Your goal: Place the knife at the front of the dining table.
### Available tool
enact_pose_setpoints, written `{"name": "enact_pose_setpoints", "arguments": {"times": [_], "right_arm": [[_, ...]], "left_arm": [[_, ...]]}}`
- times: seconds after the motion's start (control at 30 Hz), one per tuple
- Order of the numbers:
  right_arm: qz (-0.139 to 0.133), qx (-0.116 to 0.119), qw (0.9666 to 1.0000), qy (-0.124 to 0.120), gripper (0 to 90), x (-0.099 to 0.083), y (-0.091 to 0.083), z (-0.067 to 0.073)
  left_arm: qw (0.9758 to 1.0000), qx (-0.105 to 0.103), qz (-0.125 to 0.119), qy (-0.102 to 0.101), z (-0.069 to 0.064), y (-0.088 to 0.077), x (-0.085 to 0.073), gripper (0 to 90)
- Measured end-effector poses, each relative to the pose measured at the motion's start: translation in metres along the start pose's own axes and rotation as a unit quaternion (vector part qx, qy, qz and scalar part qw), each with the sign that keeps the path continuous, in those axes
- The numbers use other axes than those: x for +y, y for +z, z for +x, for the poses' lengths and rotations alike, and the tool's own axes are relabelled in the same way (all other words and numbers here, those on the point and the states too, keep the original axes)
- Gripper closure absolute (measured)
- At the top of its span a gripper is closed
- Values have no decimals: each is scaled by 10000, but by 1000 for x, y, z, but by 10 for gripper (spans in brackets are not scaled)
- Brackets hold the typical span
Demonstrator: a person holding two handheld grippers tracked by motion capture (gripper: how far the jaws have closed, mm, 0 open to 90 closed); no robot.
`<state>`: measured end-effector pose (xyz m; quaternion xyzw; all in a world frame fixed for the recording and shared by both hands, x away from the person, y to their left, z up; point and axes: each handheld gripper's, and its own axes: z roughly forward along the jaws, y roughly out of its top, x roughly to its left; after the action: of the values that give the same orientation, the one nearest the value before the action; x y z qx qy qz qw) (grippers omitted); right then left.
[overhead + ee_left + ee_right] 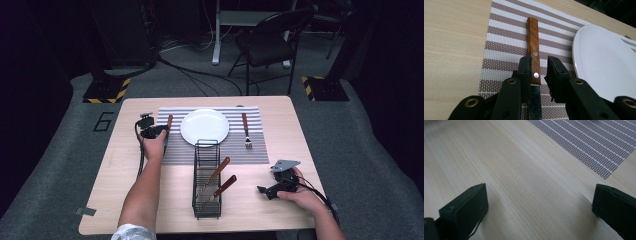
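A knife with a brown wooden handle (533, 40) lies on the striped placemat (504, 37), left of the white plate (599, 60). My left gripper (539, 61) straddles the handle's lower end. Its left pad is against the wood and a gap shows at the right pad, so the jaws stand open around it. From above, the left gripper (161, 130) sits at the knife (169, 121), beside the plate (205, 126). My right gripper (267, 186) rests near the table's front right, and its jaws (539, 192) are wide open over bare wood.
A fork (246, 131) lies on the placemat (260, 150) right of the plate. A black wire caddy (206, 200) stands at the front middle with two wood-handled utensils (220, 167) leaning in it. A chair (270, 45) stands beyond the table.
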<state>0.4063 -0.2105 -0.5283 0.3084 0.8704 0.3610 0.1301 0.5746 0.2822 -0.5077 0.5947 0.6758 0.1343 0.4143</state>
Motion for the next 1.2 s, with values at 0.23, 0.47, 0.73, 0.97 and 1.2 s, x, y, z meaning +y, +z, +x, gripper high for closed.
{"name": "enact_pose_setpoints", "arguments": {"times": [0.23, 0.47, 0.73, 0.97, 1.2], "right_arm": [[1, -2, 10000, 2, 0, 0, 0, 0], [1, -3, 10000, 5, 0, 0, 0, 0], [0, -4, 10000, 2, 0, 0, 0, 0], [-1, -5, 10000, 1, 0, 0, 0, 0], [-1, -4, 10000, 0, 0, 0, 0, 0]], "left_arm": [[9997, 85, -24, 224, -1, -12, 0, 709], [9984, 36, -45, 557, -2, -28, -3, 665], [9971, -207, -111, 724, -2, -53, -5, 579], [9928, -344, -228, 1121, -8, -81, -11, 482], [9867, -616, -206, 1488, -17, -108, -14, 443]]}}
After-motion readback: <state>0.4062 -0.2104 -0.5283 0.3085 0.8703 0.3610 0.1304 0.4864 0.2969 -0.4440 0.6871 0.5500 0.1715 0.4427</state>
